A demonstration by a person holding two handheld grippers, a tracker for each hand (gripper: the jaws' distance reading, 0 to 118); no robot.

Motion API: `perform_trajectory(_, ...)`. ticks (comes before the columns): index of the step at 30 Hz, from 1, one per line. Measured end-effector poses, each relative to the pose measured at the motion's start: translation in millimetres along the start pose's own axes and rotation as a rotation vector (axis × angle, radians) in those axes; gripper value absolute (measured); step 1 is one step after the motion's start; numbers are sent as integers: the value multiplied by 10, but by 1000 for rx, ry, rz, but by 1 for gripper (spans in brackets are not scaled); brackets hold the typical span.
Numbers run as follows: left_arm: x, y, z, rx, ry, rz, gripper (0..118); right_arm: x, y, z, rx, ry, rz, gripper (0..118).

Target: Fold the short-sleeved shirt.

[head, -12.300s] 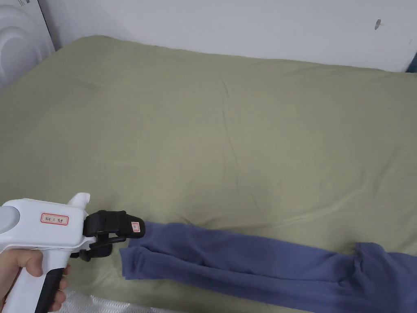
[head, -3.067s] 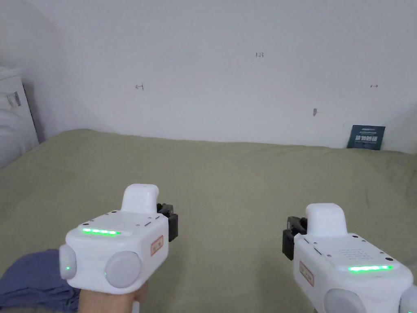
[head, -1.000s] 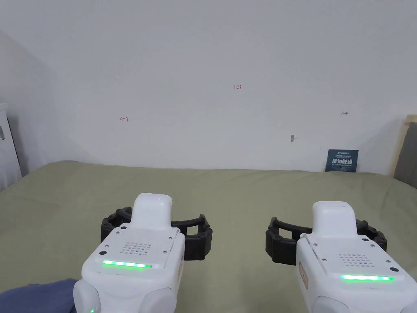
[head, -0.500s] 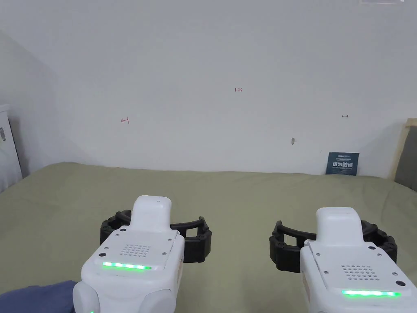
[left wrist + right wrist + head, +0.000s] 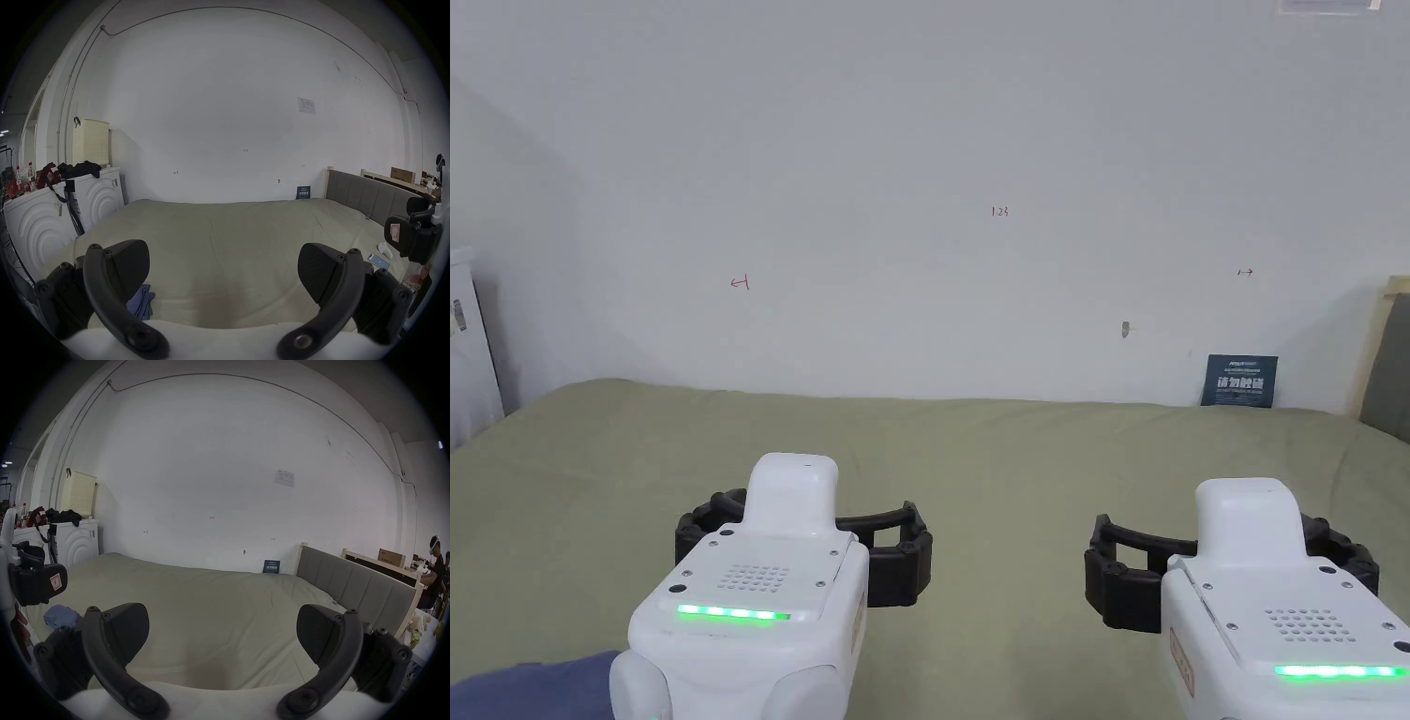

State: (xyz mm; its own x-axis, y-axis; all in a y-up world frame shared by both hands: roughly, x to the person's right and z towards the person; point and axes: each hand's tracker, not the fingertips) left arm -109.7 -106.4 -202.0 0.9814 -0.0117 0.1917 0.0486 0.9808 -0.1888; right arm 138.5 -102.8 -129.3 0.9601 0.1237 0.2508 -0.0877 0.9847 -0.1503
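The blue short-sleeved shirt (image 5: pixel 525 689) lies as a small bundle on the near left of the green bed (image 5: pixel 1012 450), also seen as the shirt (image 5: pixel 142 305) and shirt (image 5: pixel 62 617). Both grippers are held level above the bed, apart from the shirt. My left gripper (image 5: pixel 804 544) is open and empty, its jaws wide apart at left gripper (image 5: pixel 224 258). My right gripper (image 5: pixel 1233 572) is likewise open and empty, seen from its own camera at right gripper (image 5: pixel 222 618). Each shows at the edge of the other's view: right gripper (image 5: pixel 411 233), left gripper (image 5: pixel 36 584).
White washing machines (image 5: pixel 97 194) stand left of the bed with clothes and a basket on top. A grey headboard (image 5: pixel 365 194) borders the right side. A phone (image 5: pixel 379 261) lies on the bed's right edge. A blue sign (image 5: pixel 1238 380) leans on the wall. People (image 5: pixel 435 572) sit far right.
Twelve seconds ago the shirt lay as a long strip with the left gripper at its end. Three seconds ago both grippers looked shut; now both are open. The right gripper has drifted slightly right and down.
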Motion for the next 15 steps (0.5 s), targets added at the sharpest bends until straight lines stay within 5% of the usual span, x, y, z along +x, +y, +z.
perform_trajectory(15,-3,7,19,-4,-4,8,118,6,24,-46,-11,17,-7,118)
